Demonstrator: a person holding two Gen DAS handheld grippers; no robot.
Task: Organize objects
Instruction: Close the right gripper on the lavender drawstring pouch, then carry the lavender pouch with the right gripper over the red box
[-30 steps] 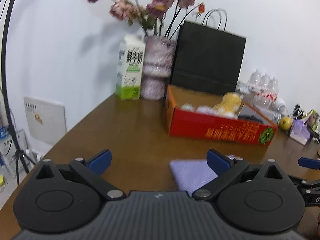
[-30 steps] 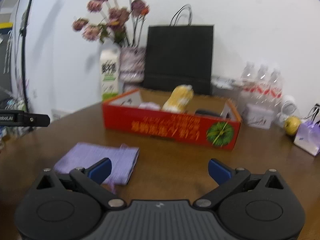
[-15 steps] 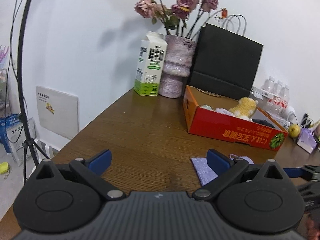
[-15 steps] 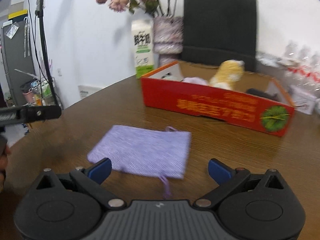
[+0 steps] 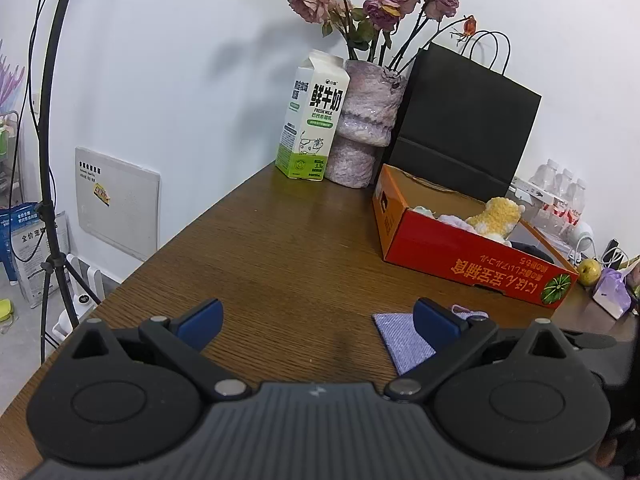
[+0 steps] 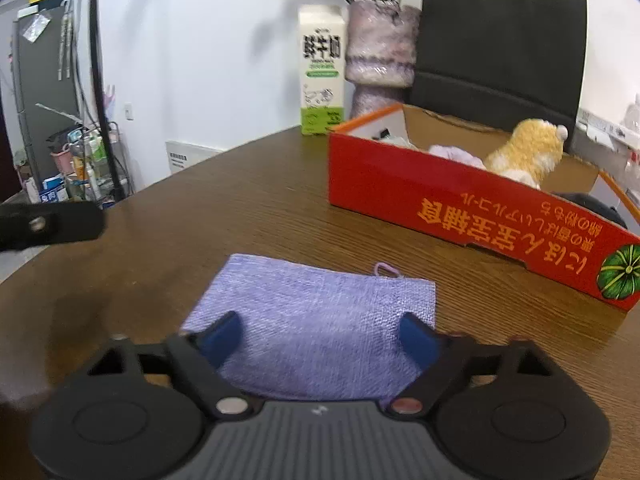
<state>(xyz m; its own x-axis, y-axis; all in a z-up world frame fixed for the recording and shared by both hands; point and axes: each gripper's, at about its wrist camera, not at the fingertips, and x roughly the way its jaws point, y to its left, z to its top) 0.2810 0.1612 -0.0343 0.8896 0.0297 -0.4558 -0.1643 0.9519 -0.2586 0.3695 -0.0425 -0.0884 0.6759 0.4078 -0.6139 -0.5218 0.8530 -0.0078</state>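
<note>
A flat purple cloth pouch (image 6: 316, 316) lies on the brown table, in front of a red cardboard box (image 6: 460, 204). My right gripper (image 6: 320, 338) is open, with a finger over each side of the pouch's near part. The pouch also shows in the left wrist view (image 5: 400, 336), partly behind my right finger there. My left gripper (image 5: 318, 318) is open and empty over bare table to the pouch's left. The box (image 5: 460, 256) holds a yellow plush toy (image 5: 496, 218), a pale cloth and a dark item.
A milk carton (image 5: 314, 116), a vase of dried roses (image 5: 368, 120) and a black paper bag (image 5: 460, 120) stand at the back by the wall. Water bottles (image 5: 560, 196), an apple (image 5: 590, 272) and a small purple bag (image 5: 612, 292) sit at the right. A tripod (image 5: 48, 200) stands left of the table edge.
My right gripper has moved forward and left until its open fingers straddle the pouch. My left gripper has drawn back and left, away from the pouch.
</note>
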